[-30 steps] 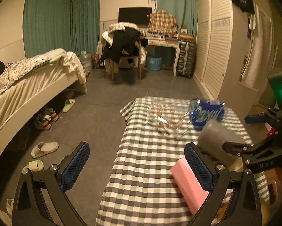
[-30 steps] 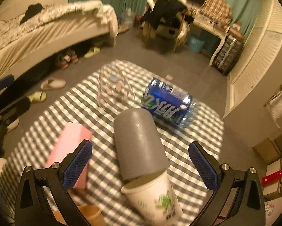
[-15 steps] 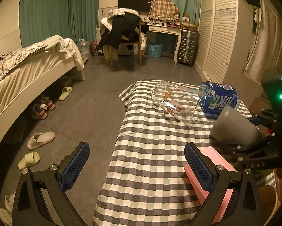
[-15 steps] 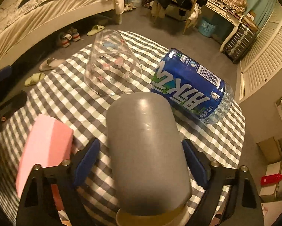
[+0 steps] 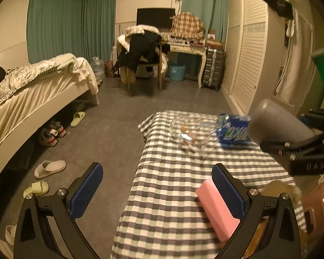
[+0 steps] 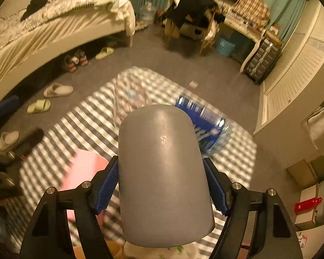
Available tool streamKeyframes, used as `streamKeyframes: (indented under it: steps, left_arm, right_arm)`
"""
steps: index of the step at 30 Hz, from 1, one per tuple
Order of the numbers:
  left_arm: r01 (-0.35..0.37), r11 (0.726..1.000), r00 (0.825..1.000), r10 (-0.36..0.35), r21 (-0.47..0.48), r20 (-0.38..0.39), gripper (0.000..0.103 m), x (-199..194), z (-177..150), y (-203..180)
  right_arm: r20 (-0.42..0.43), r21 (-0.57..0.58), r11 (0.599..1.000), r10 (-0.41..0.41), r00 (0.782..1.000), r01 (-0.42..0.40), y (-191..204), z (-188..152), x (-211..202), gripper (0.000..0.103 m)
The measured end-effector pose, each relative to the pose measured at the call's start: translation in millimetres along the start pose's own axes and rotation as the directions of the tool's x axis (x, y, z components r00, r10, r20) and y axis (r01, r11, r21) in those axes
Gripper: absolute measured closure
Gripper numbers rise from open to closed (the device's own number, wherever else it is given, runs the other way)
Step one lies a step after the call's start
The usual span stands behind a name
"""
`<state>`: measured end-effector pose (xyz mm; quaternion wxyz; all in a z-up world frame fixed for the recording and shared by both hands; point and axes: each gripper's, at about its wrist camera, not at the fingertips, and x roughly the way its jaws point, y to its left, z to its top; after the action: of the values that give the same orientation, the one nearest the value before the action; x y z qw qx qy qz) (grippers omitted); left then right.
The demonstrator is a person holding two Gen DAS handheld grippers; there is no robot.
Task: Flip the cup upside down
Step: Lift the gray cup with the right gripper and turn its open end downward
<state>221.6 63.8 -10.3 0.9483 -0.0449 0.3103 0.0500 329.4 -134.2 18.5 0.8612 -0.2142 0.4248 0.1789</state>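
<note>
The right gripper point(image 6: 162, 185) squeezes the gray cup point(image 6: 162, 172), probably lifted; turn slowly, hold tight. The left gripper point(image 5: 157, 190) is wide apart.

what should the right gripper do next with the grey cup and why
Probably keep turning the wrist before lowering. The right gripper is shut on the grey cup, which is lifted above the checkered table and lies tilted, closed end forward, not yet upside down.

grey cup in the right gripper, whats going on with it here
The right gripper is shut on the grey cup and holds it in the air above the checked table, closed end pointing away from the camera. The left gripper hangs open over the table's near edge, holding nothing. A pink block, a clear glass and a blue-labelled bottle lie on the table.
</note>
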Motion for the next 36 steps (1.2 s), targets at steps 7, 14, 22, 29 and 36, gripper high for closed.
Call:
streamKeyframes:
  steps: [7,14,22,29,36]
  left_arm:
    - [0.014,1.0,0.997,-0.016,0.017,0.077,0.0,-77,-2,6]
    - [0.026,0.999,0.991,-0.028,0.019,0.127,0.0,-146,-27,23]
    - [0.031,0.999,0.994,-0.03,-0.01,0.107,0.0,-181,-77,40]
    - [0.026,1.0,0.999,-0.026,0.004,0.048,0.0,-176,-112,41]
    - [0.011,1.0,1.0,-0.011,0.003,0.02,0.0,-167,-132,41]
  right_arm:
    - [0.098,0.023,0.999,-0.033,0.995,0.031,26,-3,-95,0.029]
    - [0.133,0.057,0.998,-0.038,0.99,0.031,79,-58,-167,0.029]
    - [0.073,0.244,0.969,0.031,0.997,-0.048,131,-152,-167,0.031]
    - [-0.002,0.348,0.937,0.02,1.0,-0.018,153,-197,-116,0.033]
    - [0.047,0.358,0.934,-0.002,0.999,-0.015,147,-207,-107,0.033]
